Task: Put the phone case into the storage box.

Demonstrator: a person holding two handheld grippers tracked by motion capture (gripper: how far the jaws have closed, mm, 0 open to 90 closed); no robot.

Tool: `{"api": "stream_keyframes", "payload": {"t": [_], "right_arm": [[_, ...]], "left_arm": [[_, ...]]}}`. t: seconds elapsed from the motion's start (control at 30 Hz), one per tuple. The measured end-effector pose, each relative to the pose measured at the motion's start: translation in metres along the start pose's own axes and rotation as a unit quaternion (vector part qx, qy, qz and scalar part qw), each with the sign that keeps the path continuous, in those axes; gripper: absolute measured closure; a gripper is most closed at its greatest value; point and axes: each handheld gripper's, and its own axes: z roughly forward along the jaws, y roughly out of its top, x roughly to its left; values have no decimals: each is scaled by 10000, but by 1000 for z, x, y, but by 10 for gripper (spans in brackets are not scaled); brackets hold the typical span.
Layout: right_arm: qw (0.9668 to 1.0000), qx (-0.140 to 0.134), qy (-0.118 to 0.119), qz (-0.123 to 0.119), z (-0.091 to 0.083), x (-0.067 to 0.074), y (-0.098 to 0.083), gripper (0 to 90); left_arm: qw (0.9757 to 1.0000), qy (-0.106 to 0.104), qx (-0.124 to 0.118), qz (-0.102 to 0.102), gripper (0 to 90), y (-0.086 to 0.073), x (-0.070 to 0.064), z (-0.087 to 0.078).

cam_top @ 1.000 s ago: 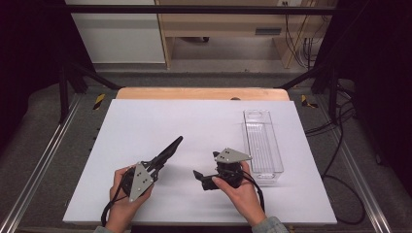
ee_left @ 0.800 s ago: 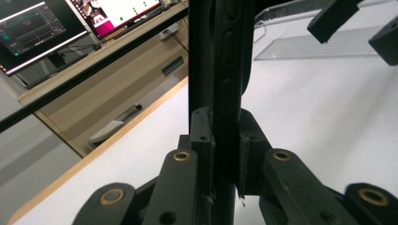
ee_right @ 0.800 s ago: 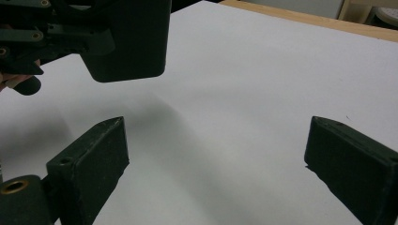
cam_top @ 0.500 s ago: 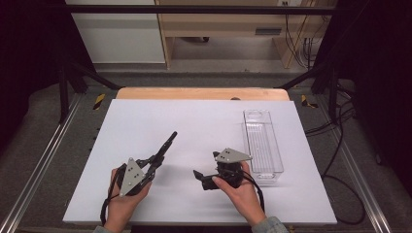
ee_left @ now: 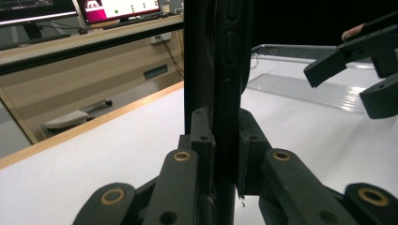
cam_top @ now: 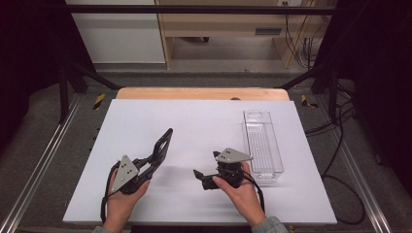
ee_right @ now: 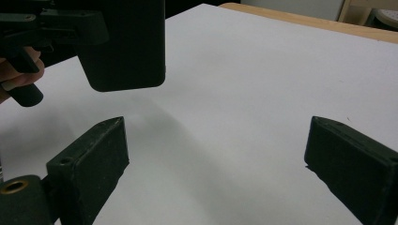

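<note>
The left tongs (cam_top: pixel 156 156) were clenched on a flat black phone (cam_top: pixel 163 145), which stuck out past their tips, pointing far and a little right, above the near-left part of the white worktop (cam_top: pixel 145 116). In the left gripper view the phone (ee_left: pixel 224 70) stood edge-on between the two jaws, pinched near its lower end. The right tongs (cam_top: pixel 200 177) lay near the middle of the worktop's near side, pointing left, jaws spread wide with nothing between them; in the right gripper view the phone (ee_right: pixel 126 42) hung up and to the left, well clear of those jaws.

A clear plastic tray (cam_top: pixel 262 141) sat on the right side of the worktop, long side running near to far, and it looked empty.

Judged from this, the pickup was done: the phone was gripped and seemingly lifted. What remained was probably carrying it right, perhaps passing it to the released right tongs, and laying it in the tray. None of that had begun.
</note>
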Motion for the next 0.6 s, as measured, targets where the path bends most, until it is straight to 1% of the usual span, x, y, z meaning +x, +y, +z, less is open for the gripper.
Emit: {"api": "stream_keyframes", "payload": {"t": [0.03, 0.1, 0.13, 0.2, 0.27, 0.3, 0.4, 0.43, 0.47, 0.57, 0.6], "right_arm": [[10000, -5, -1, 3, 0, 0, 0, 69], [10000, -7, -2, -9, 0, 0, 0, 69], [10000, -7, -2, -9, 0, 0, 0, 69], [10000, -26, -11, 14, -1, 0, 0, 69], [10000, -38, -10, 28, -1, -1, 0, 69], [10000, -37, 3, 41, 0, -1, 0, 69], [10000, -40, 14, 49, 0, 0, 0, 67], [10000, -58, 26, 50, 0, 0, 0, 68], [10000, -58, 26, 50, 0, 0, 0, 68], [9999, -86, 21, 57, 0, 0, 0, 68], [9999, -83, 19, 54, 0, 0, 0, 67]], "left_arm": [[10000, -26, 19, -79, 806, 0, 0, 0], [9997, -70, -23, -221, 806, -1, 1, -1], [9997, -70, -23, -221, 806, -1, 1, -1], [9995, -107, -37, -292, 807, -1, 2, -1], [9989, -181, -85, -435, 807, -1, 2, 0], [9989, -181, -85, -435, 807, -1, 2, 0], [9980, -259, -126, -571, 807, -2, 2, 0], [9973, -296, -160, -660, 807, -2, 2, 0], [9973, -296, -160, -660, 807, -2, 2, 0], [9953, -360, -203, -875, 807, -3, 3, 1], [9952, -364, -201, -886, 808, -3, 3, 1]]}}
